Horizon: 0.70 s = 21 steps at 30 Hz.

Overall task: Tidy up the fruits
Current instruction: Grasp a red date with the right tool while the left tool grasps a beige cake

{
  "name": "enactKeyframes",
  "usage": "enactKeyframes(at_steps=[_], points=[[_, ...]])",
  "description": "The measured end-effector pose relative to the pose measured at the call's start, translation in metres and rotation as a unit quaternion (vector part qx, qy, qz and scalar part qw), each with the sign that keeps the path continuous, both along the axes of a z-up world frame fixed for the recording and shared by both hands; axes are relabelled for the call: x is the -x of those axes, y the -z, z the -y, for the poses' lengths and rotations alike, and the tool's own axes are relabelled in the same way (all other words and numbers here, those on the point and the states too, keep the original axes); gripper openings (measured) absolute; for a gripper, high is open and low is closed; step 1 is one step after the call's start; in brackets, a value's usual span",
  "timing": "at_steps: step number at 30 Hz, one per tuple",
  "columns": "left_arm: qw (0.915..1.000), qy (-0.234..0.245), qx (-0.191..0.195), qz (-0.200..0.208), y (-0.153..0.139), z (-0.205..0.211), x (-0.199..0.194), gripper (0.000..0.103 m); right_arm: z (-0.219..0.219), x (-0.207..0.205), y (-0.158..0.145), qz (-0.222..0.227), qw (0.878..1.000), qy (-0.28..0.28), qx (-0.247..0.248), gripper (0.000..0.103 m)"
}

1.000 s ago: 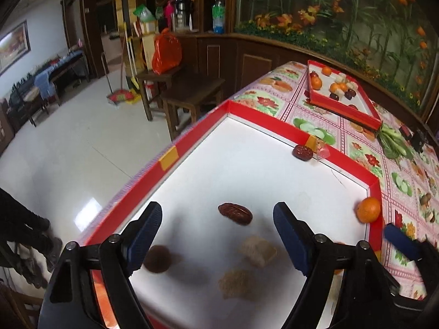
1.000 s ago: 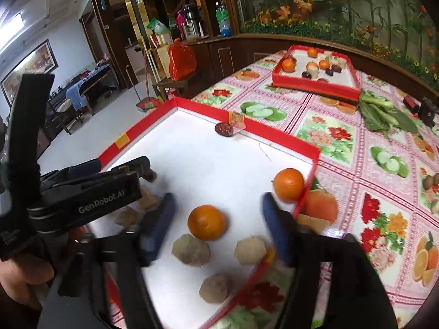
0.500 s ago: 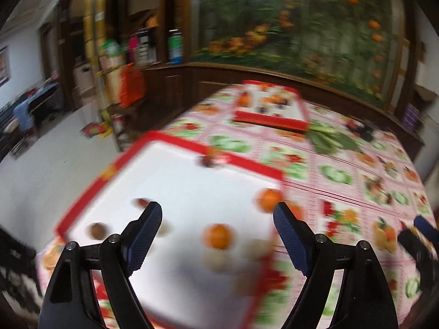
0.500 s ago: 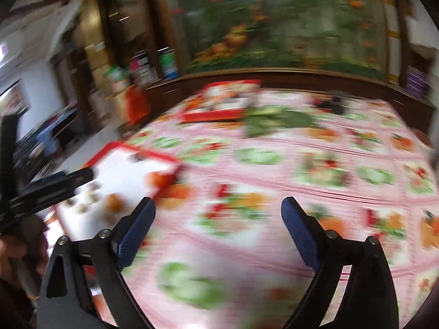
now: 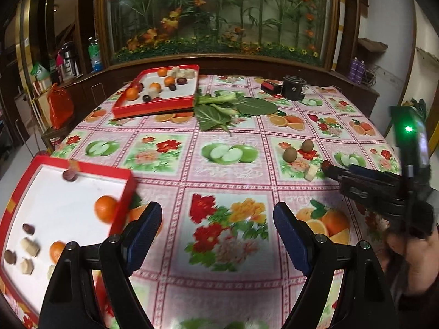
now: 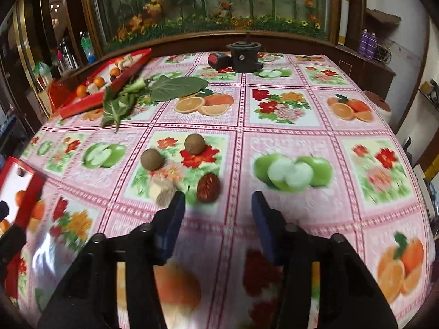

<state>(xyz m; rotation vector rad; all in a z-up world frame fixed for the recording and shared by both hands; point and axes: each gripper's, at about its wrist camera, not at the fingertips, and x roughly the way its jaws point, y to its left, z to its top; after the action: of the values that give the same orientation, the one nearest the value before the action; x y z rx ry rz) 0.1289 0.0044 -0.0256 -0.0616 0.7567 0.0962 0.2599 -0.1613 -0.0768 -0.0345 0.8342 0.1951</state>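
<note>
Loose on the flowered tablecloth lie two round brown fruits (image 6: 152, 159) (image 6: 194, 144), a red date (image 6: 208, 187) and a pale beige chunk (image 6: 162, 189). My right gripper (image 6: 216, 205) stands open just short of the date, with nothing between its fingers. In the left wrist view the same brown fruits (image 5: 290, 154) lie far right, by the right gripper's tip. My left gripper (image 5: 218, 229) is open and empty over bare cloth. A red tray (image 5: 122, 211) at its left holds oranges (image 5: 105, 209), dates and pale chunks.
A second red tray (image 5: 153, 107) with mixed fruit sits at the far left of the table. Green leaves (image 5: 219, 109) lie beside it. A black round device (image 6: 244, 56) and a red-black box (image 6: 218, 61) stand at the far edge. A hand (image 5: 411, 255) holds the right gripper.
Both grippers have swung right, away from the near red tray. The right one now faces the loose fruit on the cloth; the left one hangs over bare cloth beside the tray.
</note>
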Motion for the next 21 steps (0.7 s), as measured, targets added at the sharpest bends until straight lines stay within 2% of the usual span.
enactKeyframes(at_steps=[1, 5, 9, 17, 18, 20, 21], points=[[1.0, 0.001, 0.0, 0.0, 0.0, 0.002, -0.002, 0.083, -0.003, -0.003, 0.001, -0.001, 1.0, 0.0, 0.004, 0.046], [0.9999, 0.012, 0.001, 0.001, 0.004, 0.014, -0.016, 0.083, -0.012, -0.017, 0.012, -0.015, 1.0, -0.002, 0.027, 0.021], [0.9996, 0.027, 0.007, 0.001, 0.007, 0.032, -0.029, 0.083, 0.003, -0.008, 0.011, -0.016, 1.0, 0.002, 0.015, 0.02], [0.997, 0.076, 0.008, -0.005, 0.024, 0.093, -0.069, 0.082, 0.065, 0.021, -0.007, 0.014, 0.996, 0.049, -0.075, 0.02], [0.9972, 0.075, 0.003, -0.006, 0.027, 0.098, -0.076, 0.079, 0.07, 0.021, -0.01, 0.018, 0.995, 0.053, -0.085, 0.02], [0.9968, 0.075, -0.006, -0.028, 0.037, 0.103, -0.088, 0.05, 0.075, 0.021, -0.014, 0.028, 0.993, 0.054, -0.097, 0.02], [0.996, 0.077, -0.009, -0.045, 0.043, 0.104, -0.092, 0.022, 0.076, 0.022, -0.016, 0.032, 0.993, 0.052, -0.1, 0.02]])
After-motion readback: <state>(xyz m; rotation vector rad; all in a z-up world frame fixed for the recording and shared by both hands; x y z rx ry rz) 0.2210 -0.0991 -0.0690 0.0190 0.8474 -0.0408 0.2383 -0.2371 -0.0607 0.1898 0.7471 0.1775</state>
